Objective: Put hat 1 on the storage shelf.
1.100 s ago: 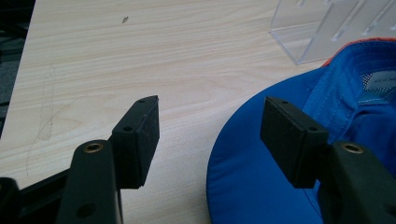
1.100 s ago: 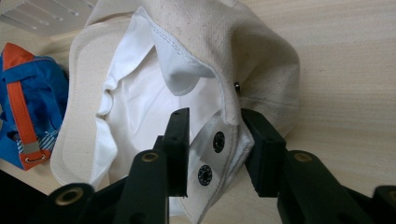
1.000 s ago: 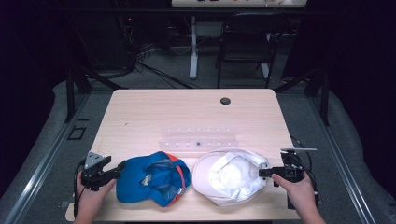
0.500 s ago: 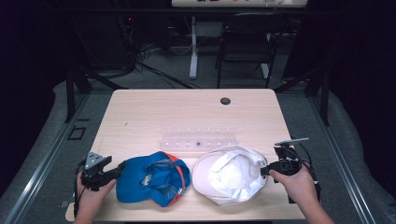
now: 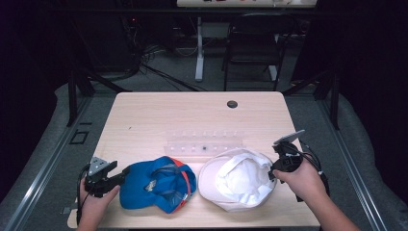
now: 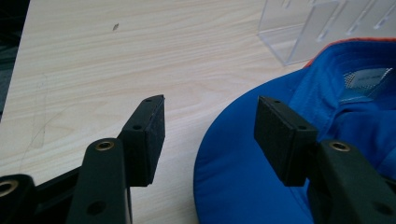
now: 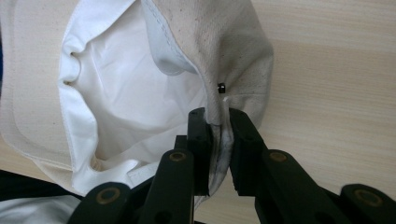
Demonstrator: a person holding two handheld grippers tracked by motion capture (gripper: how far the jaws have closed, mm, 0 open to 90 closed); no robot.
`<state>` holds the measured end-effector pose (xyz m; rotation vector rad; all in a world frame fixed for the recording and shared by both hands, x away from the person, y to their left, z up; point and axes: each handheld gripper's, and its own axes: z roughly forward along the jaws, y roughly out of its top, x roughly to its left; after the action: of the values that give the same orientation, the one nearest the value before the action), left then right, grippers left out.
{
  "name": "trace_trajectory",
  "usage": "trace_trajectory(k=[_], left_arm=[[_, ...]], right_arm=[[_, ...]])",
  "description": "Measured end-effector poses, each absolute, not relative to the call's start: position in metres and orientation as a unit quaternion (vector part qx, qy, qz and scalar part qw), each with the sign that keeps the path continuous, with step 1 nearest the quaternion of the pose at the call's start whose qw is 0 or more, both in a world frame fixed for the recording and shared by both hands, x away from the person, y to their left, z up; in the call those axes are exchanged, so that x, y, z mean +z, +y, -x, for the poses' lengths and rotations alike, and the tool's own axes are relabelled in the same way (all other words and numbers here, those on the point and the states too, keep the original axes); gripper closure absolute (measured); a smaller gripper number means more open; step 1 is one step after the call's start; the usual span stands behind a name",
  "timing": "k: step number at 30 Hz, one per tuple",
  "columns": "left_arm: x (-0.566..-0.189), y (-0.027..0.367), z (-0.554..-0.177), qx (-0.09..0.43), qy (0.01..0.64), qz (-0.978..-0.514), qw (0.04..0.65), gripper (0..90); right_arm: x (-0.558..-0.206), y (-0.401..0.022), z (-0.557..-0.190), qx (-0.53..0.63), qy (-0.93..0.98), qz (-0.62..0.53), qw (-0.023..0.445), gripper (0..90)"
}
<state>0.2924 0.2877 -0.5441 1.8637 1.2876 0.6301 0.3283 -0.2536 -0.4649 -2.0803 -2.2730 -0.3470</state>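
Table: a light wooden table (image 5: 144,115) with two caps near the front edge, side by side and very close together.
Blue cap: the blue cap (image 5: 159,183) lies upside down at the front left, with an orange edge showing (its inside faces up).
White cap: the white cap (image 5: 238,180) lies upside down at the front right, just beside the blue one.
Clear rack: a see-through plastic rack (image 5: 204,143) sits just behind both caps.
Left hand: the left hand (image 5: 96,199) comes in from the bottom and points its tool sideways at the blue cap.
Left gripper: the left gripper (image 6: 210,128) has its jaws spread wide, with the blue cap's rim under the gap and one jaw over the cap.
Right hand: the right hand (image 5: 300,180) reaches in from the bottom right, wrist bent toward the white cap.
Right gripper: the right gripper (image 7: 218,144) is pinching the white cap's cloth edge, which bunches up between the jaws.
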Motion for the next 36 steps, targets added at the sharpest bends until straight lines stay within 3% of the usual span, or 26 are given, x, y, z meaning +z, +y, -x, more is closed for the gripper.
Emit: trace_trajectory(k=[14,30,36], left_arm=[[-0.537,0.256,-0.285,0.252,0.466,-0.751,0.393,42.1],[-0.540,0.259,-0.286,0.238,0.471,-0.752,0.394,42.6],[-0.542,0.261,-0.286,0.236,0.477,-0.749,0.394,42.8]], right_arm=[[-0.443,-0.232,-0.342,-0.051,-0.751,0.658,0.015,80.4],[-0.405,-0.230,-0.355,-0.058,-0.741,0.668,0.046,80.9],[-0.390,-0.222,-0.356,-0.058,-0.739,0.670,0.029,81.0]])
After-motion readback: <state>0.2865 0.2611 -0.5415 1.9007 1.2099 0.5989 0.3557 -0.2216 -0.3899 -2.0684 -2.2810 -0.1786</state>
